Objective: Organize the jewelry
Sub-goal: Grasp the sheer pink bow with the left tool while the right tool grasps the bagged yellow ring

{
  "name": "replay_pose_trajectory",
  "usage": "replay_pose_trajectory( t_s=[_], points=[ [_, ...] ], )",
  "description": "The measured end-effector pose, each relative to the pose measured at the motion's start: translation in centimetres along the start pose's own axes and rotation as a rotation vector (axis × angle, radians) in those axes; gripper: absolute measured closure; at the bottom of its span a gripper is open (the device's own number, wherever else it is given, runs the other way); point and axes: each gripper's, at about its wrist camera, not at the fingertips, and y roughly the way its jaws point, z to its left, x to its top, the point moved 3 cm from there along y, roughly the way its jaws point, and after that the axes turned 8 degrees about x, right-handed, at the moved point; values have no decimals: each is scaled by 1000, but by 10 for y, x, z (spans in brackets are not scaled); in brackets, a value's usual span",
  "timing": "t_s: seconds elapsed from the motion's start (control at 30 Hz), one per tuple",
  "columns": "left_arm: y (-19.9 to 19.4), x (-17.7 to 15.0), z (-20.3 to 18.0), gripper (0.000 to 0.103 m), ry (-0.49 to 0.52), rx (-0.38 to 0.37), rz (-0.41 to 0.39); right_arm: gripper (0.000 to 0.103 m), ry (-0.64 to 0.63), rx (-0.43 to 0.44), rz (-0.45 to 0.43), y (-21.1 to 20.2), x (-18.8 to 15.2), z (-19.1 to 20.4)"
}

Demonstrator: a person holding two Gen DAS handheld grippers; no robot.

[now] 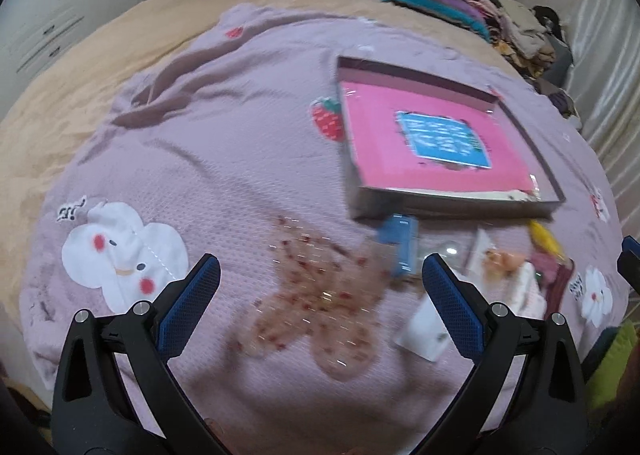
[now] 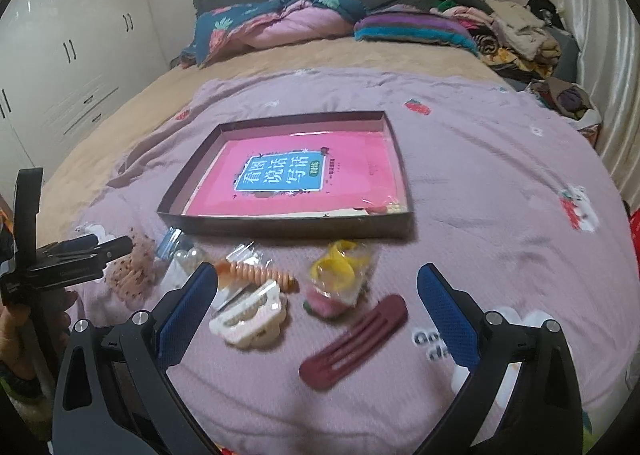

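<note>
A shallow dark tray (image 2: 288, 225) (image 1: 448, 211) lined with a pink book rests on the lilac blanket. In front of it lie hair accessories: a brown dotted mesh bow (image 1: 320, 295) (image 2: 134, 269), a white claw clip (image 2: 252, 317), a maroon snap clip (image 2: 354, 341), an orange spiral tie (image 2: 256, 273), a yellow item in a clear bag (image 2: 340, 267) and a blue-carded packet (image 1: 400, 245). My left gripper (image 1: 320, 307) hovers open over the bow. My right gripper (image 2: 318, 319) stands open above the claw clip and the maroon clip. Neither holds anything.
The lilac blanket (image 2: 480, 183) covers a tan bed sheet (image 2: 132, 123). Folded quilts and heaps of clothes (image 2: 512, 35) lie by the headboard. White wardrobes (image 2: 60, 55) stand on the left. The left gripper's body (image 2: 60, 259) shows at the left edge of the right wrist view.
</note>
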Motion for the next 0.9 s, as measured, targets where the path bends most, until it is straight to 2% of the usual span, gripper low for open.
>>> replay_pose_trajectory(
  t_s=[0.07, 0.17, 0.27, 0.37, 0.43, 0.47, 0.5, 0.53, 0.57, 0.6, 0.67, 0.7, 0.83, 0.9],
  points=[
    [8, 0, 7, 9, -12, -12, 16, 4, 6, 11, 24, 13, 4, -3],
    [17, -2, 14, 9, -40, -97, 38, 4, 16, 0, 55, 33, 8, -8],
    [26, -6, 18, 9, -60, -152, 66, 4, 27, -2, 81, 50, 9, -12],
    [33, -8, 16, 10, -48, -170, 77, 4, 18, 1, 100, 62, 7, -12],
    [37, -10, 12, 19, -33, -192, 81, 4, 8, -2, 104, 67, 6, -12],
    [38, -10, 9, 32, -33, -208, 83, 4, 3, -5, 103, 69, 6, -11],
    [40, -11, 8, 40, -35, -230, 88, 4, -5, -11, 101, 70, 5, -11],
    [39, -11, 7, 43, -34, -243, 82, 4, -10, -14, 99, 70, 4, -12],
    [39, -11, 7, 51, -28, -243, 75, 4, -15, -15, 99, 71, 3, -12],
    [37, -11, 6, 65, -17, -238, 61, 4, -20, -14, 100, 73, 2, -13],
    [33, -10, 4, 79, -1, -234, 43, 5, -23, -12, 101, 75, 0, -15],
    [32, -11, 4, 82, 5, -231, 41, 6, -25, -15, 103, 77, -1, -17],
    [30, -13, 6, 89, 16, -227, 42, 42, -16, 1, 150, 92, -4, -23],
    [29, -12, 6, 91, 16, -230, 39, 48, -16, -15, 169, 99, -7, -26]
  ],
)
